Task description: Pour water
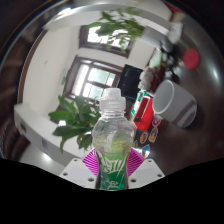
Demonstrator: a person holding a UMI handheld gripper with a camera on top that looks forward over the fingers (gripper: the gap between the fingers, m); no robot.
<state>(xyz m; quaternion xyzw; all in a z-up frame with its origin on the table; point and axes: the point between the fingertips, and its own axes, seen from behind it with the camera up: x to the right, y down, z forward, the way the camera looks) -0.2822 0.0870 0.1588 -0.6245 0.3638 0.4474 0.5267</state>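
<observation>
Closest to us, our gripper (113, 160) is clamped on a clear plastic water bottle with a green label and a white screw cap (112, 140): both magenta pads (94, 160) press against its lower body, one on each side, and the bottle stands upright between them, rising well above the fingers with its cap still on. The view is tilted, so the room behind leans to one side. Just beyond the bottle, on its right, we see a red can-like container with a light blue rim (146, 116), and close beside that a white cup or mug (166, 96); we cannot tell whether these two touch. To the left of the bottle, a leafy green potted plant (72, 112) spreads out over a pale bench (35, 135). Farther back we make out a dark-framed window (97, 74) in a white wall, and more green foliage (118, 30) beyond it.
</observation>
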